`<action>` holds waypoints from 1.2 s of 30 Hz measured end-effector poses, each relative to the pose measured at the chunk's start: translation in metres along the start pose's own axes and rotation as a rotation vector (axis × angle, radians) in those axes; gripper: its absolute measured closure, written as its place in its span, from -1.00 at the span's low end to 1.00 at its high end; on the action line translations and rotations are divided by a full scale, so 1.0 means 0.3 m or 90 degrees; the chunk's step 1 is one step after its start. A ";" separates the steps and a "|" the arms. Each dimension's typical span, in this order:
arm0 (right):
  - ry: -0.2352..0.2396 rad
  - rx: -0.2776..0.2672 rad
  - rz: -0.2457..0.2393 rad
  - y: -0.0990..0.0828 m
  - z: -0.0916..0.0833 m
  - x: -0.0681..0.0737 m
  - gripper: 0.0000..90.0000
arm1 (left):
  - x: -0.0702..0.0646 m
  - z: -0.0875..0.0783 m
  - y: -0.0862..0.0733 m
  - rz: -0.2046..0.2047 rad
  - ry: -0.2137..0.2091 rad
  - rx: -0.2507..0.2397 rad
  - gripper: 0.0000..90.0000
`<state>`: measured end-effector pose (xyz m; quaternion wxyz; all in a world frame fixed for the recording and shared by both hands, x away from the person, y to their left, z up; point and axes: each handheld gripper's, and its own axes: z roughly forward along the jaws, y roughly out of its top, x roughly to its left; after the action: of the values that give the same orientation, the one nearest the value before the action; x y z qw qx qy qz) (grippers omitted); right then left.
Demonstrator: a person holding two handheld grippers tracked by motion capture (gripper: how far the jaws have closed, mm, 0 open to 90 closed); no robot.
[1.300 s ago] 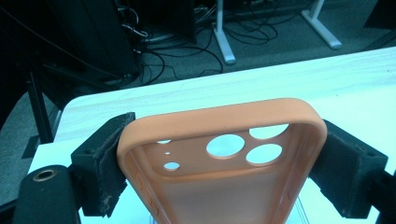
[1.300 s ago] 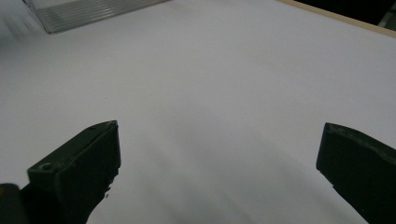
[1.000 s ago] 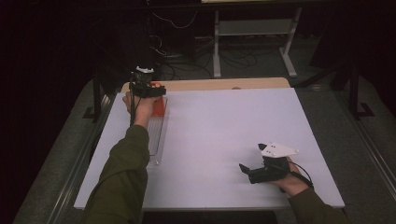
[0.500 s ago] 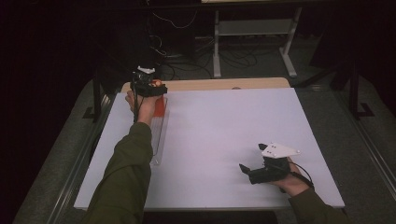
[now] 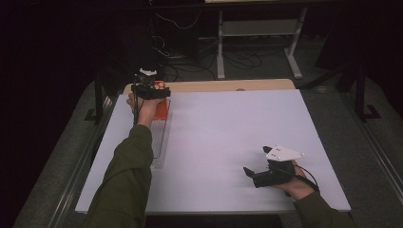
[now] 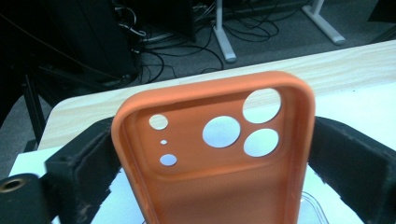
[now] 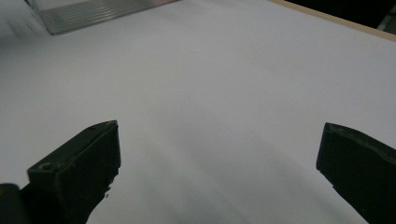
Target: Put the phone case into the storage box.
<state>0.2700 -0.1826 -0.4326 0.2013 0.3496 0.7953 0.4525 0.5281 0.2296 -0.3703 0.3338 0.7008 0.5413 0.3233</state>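
High view overhead, tool views close, sharing table (image 5: 228, 137)

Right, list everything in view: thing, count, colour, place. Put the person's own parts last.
phone case: 1, orange, between the left gripper's jaws, far left of the table
clear tray: 1, transparent, left side of the table, under the case
table: 1, white top, wood far edge
cables: several, dark, floor beyond the table
stand: 1, white, floor beyond the table
left gripper: 1, black, far left
right gripper: 1, black, open, near right
sleeves: 2, olive
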 end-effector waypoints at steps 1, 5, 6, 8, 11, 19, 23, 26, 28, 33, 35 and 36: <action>0.000 0.000 0.000 0.000 0.000 0.000 -1.00 | -0.001 -0.005 0.003 0.002 0.000 -0.001 -0.94; 0.000 0.000 0.000 0.000 -0.001 0.001 -1.00 | -0.002 -0.023 0.010 0.005 -0.019 -0.015 -0.97; -0.001 0.000 0.001 0.000 -0.002 0.001 -1.00 | -0.001 -0.029 0.011 0.002 -0.028 -0.015 -0.98; -0.002 -0.001 0.003 0.000 -0.003 -0.001 -1.00 | 0.000 -0.041 0.013 0.002 -0.039 -0.017 -1.00; -0.004 -0.001 0.007 0.000 -0.004 -0.002 -1.00 | 0.007 -0.068 0.017 0.008 -0.048 -0.018 -1.00; -0.008 0.000 0.008 0.001 -0.002 -0.003 -1.00 | 0.028 -0.129 0.016 0.024 -0.089 -0.032 -1.00; -0.008 0.005 0.011 0.002 -0.002 -0.004 -1.00 | 0.037 -0.149 -0.001 0.025 -0.102 -0.035 -1.00; -0.007 0.003 0.010 0.003 -0.002 -0.005 -1.00 | 0.040 -0.170 -0.016 0.029 -0.117 -0.037 -1.00; -0.008 0.002 0.008 0.005 -0.003 -0.007 -1.00 | 0.040 -0.187 -0.026 0.022 -0.132 -0.037 -1.00; -0.010 0.000 0.008 0.008 -0.005 -0.018 -1.00 | 0.033 -0.225 -0.053 0.034 -0.167 -0.032 -1.00; -0.010 0.000 0.007 0.008 -0.005 -0.018 -1.00 | 0.028 -0.238 -0.064 0.034 -0.183 -0.032 -1.00; -0.009 0.001 0.006 0.009 -0.006 -0.018 -1.00 | 0.029 -0.246 -0.069 0.037 -0.192 -0.029 -1.00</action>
<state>0.2735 -0.1866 -0.4295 0.2046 0.3570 0.7923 0.4505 0.4587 0.2506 -0.3445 0.4175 0.7491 0.4569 0.2363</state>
